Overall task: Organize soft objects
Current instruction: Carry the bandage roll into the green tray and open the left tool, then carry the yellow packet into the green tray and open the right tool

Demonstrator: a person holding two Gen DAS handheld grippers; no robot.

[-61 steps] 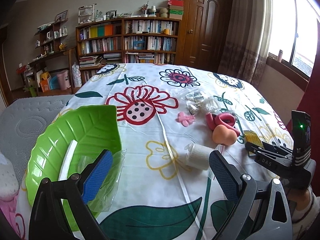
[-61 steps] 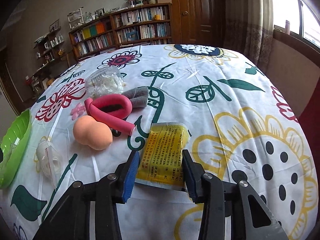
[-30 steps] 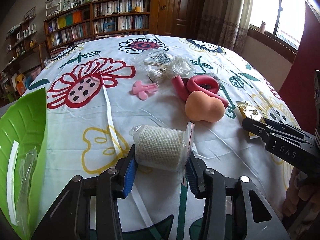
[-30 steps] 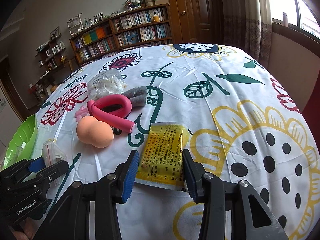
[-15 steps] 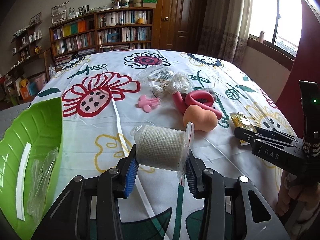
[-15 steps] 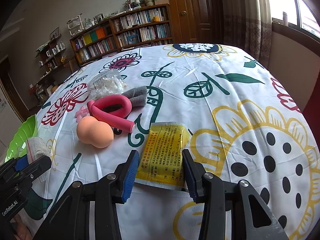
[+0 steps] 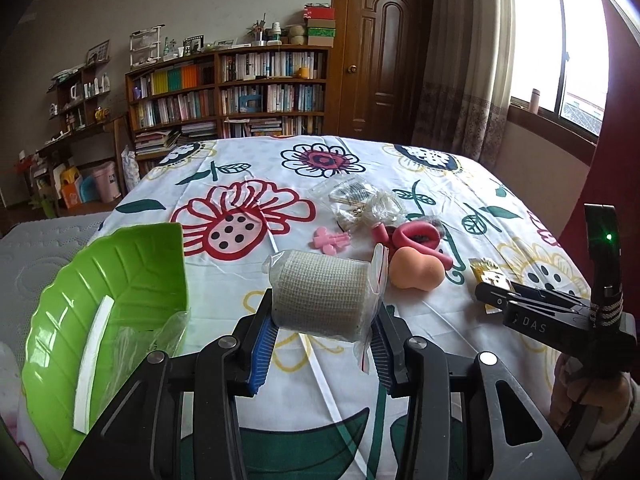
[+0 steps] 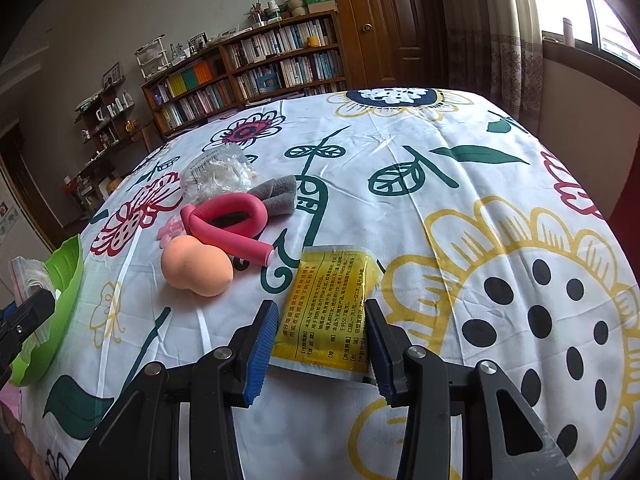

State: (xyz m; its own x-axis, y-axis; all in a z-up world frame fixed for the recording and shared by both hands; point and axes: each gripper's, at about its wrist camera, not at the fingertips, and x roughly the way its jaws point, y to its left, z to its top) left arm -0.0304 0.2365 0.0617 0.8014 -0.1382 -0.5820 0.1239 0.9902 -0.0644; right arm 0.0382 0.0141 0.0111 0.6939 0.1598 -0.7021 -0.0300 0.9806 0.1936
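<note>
My left gripper (image 7: 322,330) is shut on a beige bandage roll (image 7: 320,294) sealed in a clear zip bag, held above the flowered tablecloth. Just to its left lies a green leaf-shaped plate (image 7: 120,280) with a white strip and a clear bag in it. My right gripper (image 8: 320,314) is shut on a yellow sachet (image 8: 328,300), its pads against both side edges, low over the cloth. In the left wrist view the right gripper (image 7: 492,300) shows from the side. A peach sponge (image 8: 196,270), a pink foam loop (image 8: 228,220) and a grey foam piece (image 8: 276,196) lie left of the sachet.
A small pink piece (image 7: 332,240) and clear plastic bags (image 7: 360,200) lie mid-table. A padded grey surface (image 7: 48,248) borders the plate's far side. Bookshelves (image 7: 224,96), a door and a curtained window stand beyond the table. A hand (image 7: 592,396) holds the right gripper.
My left gripper left the green plate, closed on the bagged bandage roll and lifted it off the cloth, then drew back toward the plate. The right gripper and sachet have stayed put.
</note>
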